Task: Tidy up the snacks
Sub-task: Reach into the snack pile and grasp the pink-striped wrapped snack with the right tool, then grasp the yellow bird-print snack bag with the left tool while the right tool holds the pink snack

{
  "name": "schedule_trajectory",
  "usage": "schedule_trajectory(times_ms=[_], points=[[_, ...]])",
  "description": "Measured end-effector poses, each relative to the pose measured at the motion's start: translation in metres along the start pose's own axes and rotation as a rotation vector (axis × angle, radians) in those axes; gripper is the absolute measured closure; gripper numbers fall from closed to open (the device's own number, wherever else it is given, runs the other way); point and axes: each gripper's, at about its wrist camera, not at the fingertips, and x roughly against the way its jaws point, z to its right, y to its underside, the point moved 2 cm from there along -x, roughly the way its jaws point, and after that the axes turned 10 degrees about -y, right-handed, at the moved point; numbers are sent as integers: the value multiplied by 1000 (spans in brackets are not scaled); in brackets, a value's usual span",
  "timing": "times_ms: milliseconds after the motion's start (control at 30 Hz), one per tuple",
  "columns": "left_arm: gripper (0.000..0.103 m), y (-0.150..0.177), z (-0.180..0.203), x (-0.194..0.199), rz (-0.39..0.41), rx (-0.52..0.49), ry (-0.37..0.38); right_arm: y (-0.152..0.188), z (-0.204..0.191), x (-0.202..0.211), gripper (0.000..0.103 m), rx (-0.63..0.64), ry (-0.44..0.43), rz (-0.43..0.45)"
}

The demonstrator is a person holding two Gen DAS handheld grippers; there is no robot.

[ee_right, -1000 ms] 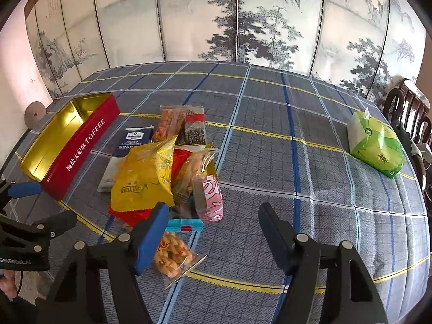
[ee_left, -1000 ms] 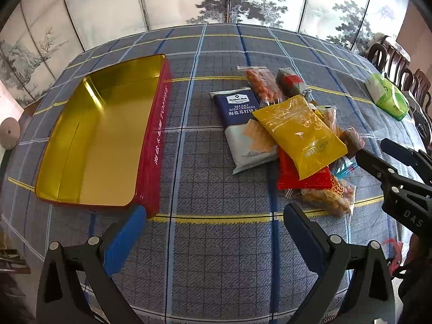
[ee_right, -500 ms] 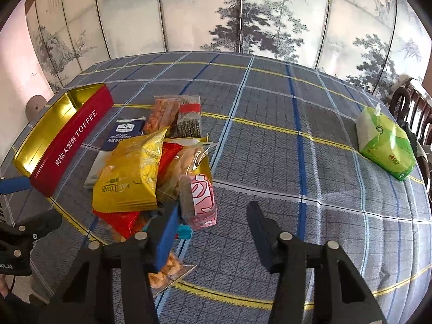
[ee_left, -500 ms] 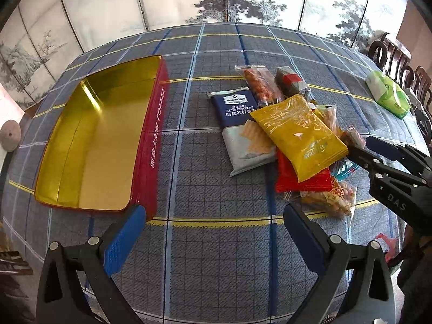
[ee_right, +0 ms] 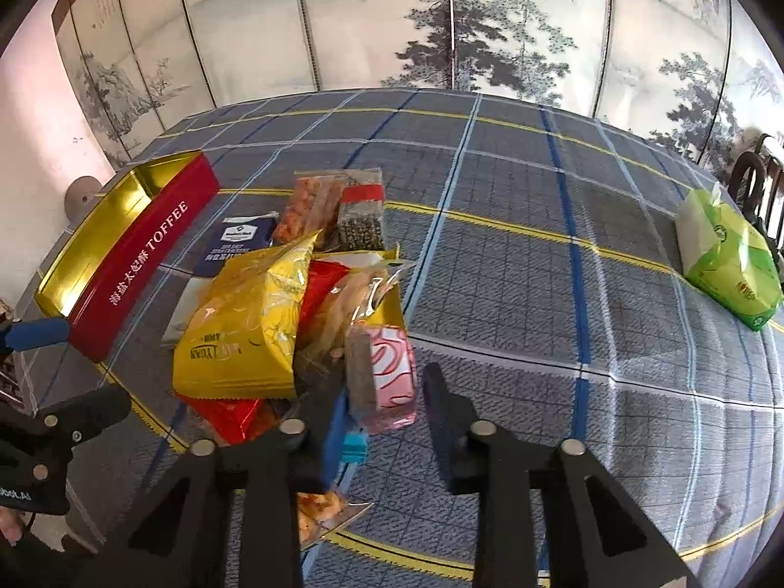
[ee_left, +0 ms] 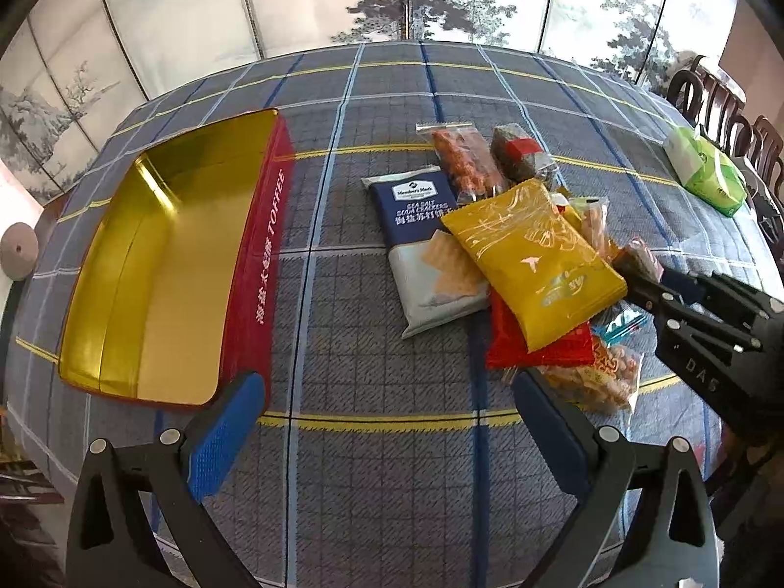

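Straddling the pink-swirl snack pack (ee_right: 387, 377) at the snack pile's near edge, right tool (ee_right: 387, 421) gapes for pickup; left tool (ee_left: 387, 421) hovers open beside the vacant toffee tin (ee_left: 161, 264).

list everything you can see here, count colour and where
toffee tin: 1, red outside, gold inside, open, left of the snack pile
cracker pack: 1, navy and white, pile's left edge
yellow bag: 1, on top of pile
red packet: 1, under yellow bag
clear snack bags: several, orange and dark contents, around the pile
pink pack: 1, pink and white, between the right jaws
tissue pack: 1, green, far right
tablecloth: 1, grey-blue plaid
left gripper: black, blue pads, open, near the tin
right gripper: black, open around pink pack
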Motion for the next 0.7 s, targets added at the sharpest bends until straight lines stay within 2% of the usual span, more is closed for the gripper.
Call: schedule_trajectory(times_ms=[233, 700], points=[[3, -10, 8, 1, 4, -6, 16, 2, 2, 3, 80, 5, 19, 12], [3, -32, 32, 2, -42, -9, 110, 9, 37, 18, 80, -64, 94, 31]])
